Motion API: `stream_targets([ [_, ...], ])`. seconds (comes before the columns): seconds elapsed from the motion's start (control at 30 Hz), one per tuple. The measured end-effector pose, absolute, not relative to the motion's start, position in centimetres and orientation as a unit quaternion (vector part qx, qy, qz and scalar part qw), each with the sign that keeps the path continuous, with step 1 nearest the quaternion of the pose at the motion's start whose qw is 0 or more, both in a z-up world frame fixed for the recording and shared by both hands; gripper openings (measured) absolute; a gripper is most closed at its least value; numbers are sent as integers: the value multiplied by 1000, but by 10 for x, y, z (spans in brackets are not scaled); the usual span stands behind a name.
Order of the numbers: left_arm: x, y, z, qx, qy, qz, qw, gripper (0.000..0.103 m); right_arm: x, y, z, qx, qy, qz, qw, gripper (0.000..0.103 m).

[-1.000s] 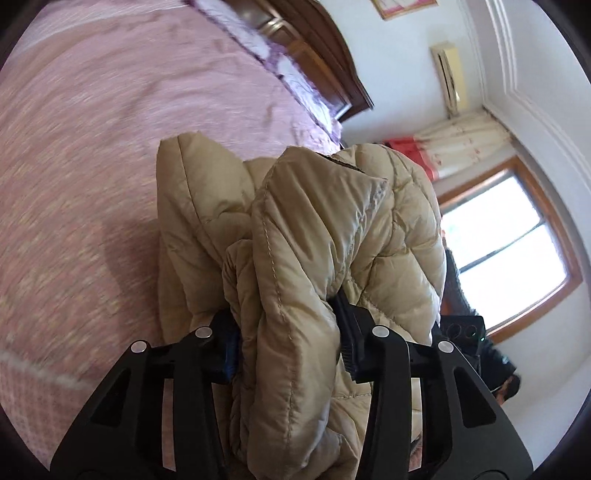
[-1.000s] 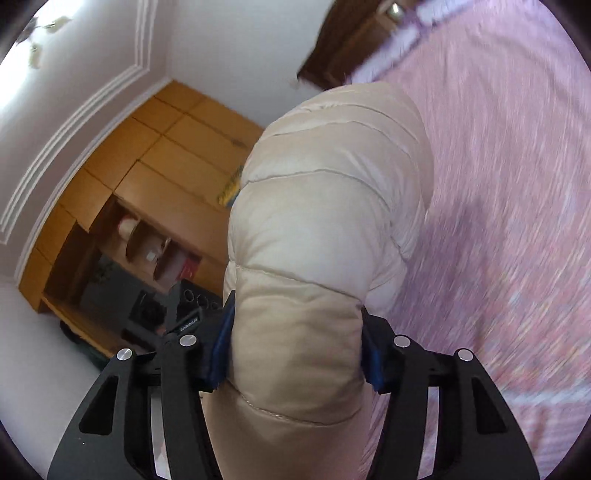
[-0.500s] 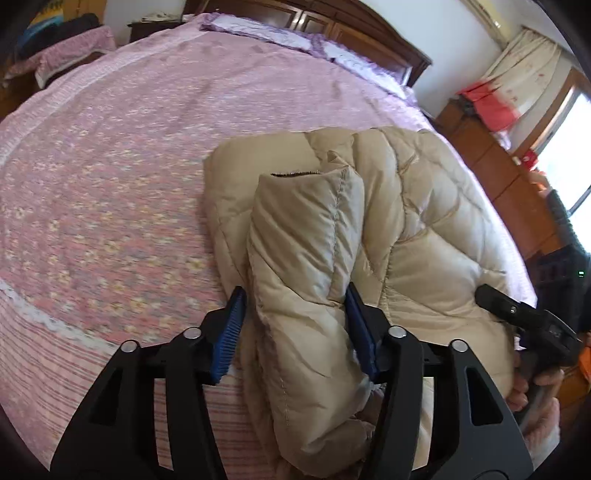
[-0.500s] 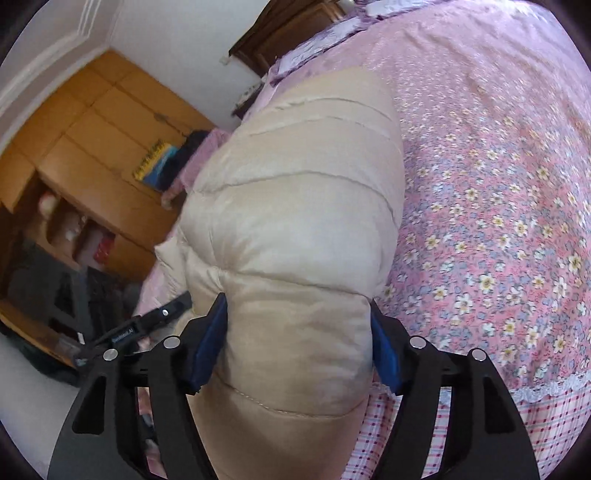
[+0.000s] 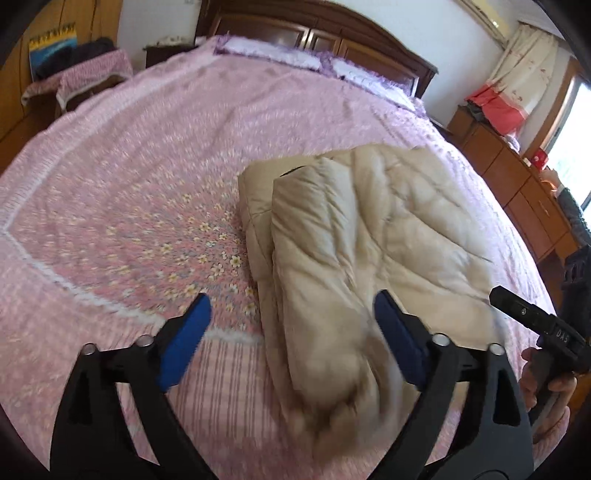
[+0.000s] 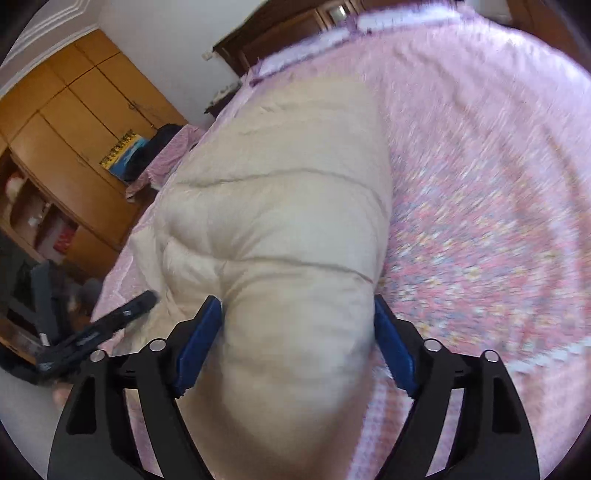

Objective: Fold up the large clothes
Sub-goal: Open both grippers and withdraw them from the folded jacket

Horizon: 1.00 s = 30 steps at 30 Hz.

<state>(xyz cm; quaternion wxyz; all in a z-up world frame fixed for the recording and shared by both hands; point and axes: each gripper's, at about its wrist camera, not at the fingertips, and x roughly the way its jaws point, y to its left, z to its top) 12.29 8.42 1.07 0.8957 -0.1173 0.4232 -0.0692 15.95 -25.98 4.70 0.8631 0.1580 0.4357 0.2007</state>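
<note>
1. Beige quilted down jacket (image 5: 373, 236) lying folded into a thick bundle on the pink floral bedspread (image 5: 140, 192), toward the near right part of the bed.
2. Puffy, stitched in curved and diagonal channels, pale tan with a slight sheen; several layers stacked at its left edge, one narrower padded flap running down the front toward the near edge of the bed.
3. Near end of that flap blurred, so its exact fold not clear.
4. Left gripper (image 5: 291, 325) with jaws just opened wide; left blue pad clear over the bedspread, right pad just beside or brushing the jacket, with no squeeze on the fabric; jacket's near flap between the two.
5. Right gripper (image 6: 297, 325) with jaws also just opening; a fat rounded fold of the jacket (image 6: 280, 229) filling the gap, both blue pads right at its sides; pressing or only touching: cannot tell.
6. From the right wrist, jacket bulging up and away in broad horizontal padded bands, bedspread to its right.
7. Dark wooden headboard (image 5: 317, 33) at the far end, pillows (image 5: 273, 55) below it.
</note>
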Motion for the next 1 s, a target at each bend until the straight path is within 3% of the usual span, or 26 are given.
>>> stream_targets([
  [0.07,105,81,22,-110,414,-68,901,96,144,-263,57,139,418,193,877,85],
  [0.17,78,73,32,-93,396,-58,912,97,115,-263,69,123,404,187,887,94],
  [0.53,21,47,1,-59,422,-40,904,98,48,-254,50,71,404,144,901,95],
  [1.0,21,22,-42,-21,472,7,881,98,39,-257,-9,41,440,60,895,95],
])
